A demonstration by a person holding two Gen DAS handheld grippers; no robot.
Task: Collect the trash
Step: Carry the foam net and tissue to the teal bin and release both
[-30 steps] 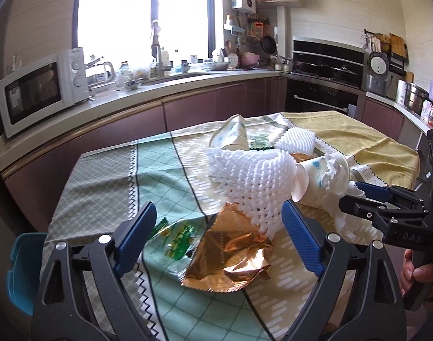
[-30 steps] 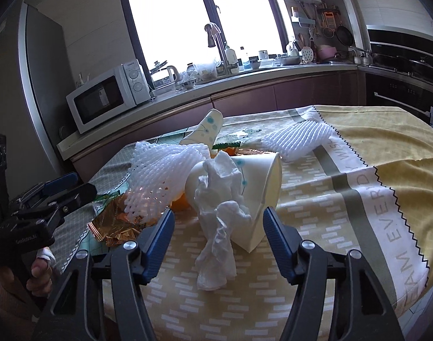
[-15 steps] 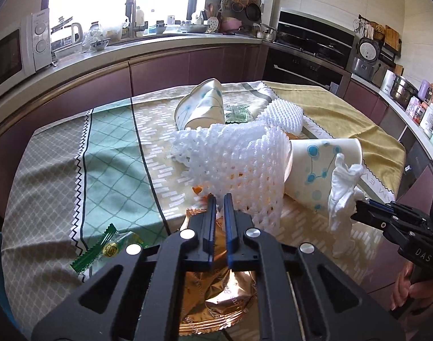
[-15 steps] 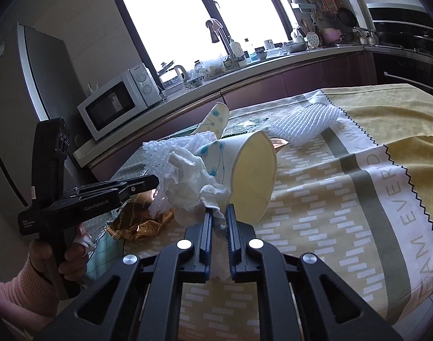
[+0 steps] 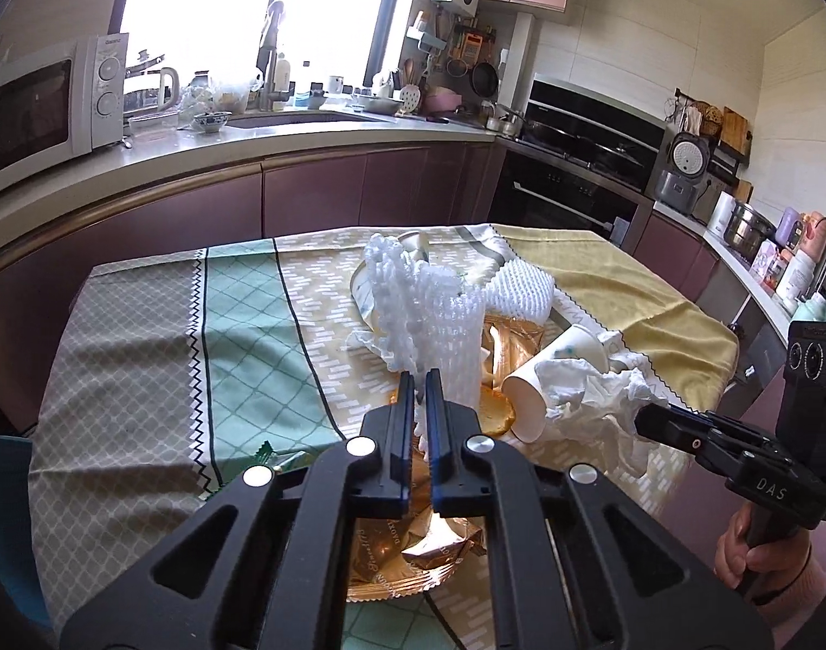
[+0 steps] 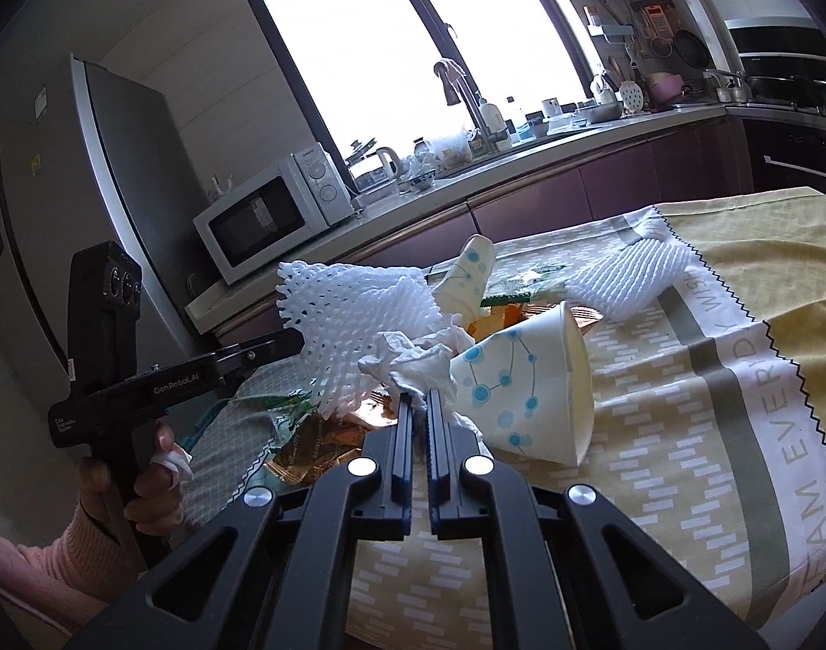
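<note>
On the table (image 5: pixel 142 336), the left gripper (image 5: pixel 419 379) pinches the foam net (image 5: pixel 440 319), the right gripper (image 6: pixel 419 398) pinches the tissue (image 6: pixel 413 363) trailing from the tipped cup (image 6: pixel 527 379), and only the right view shows the fridge (image 6: pixel 60 206).

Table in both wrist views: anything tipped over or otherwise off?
Yes. A white paper cup with blue dots lies on its side among wrappers; a second one behind the white foam fruit net leans askew.
</note>
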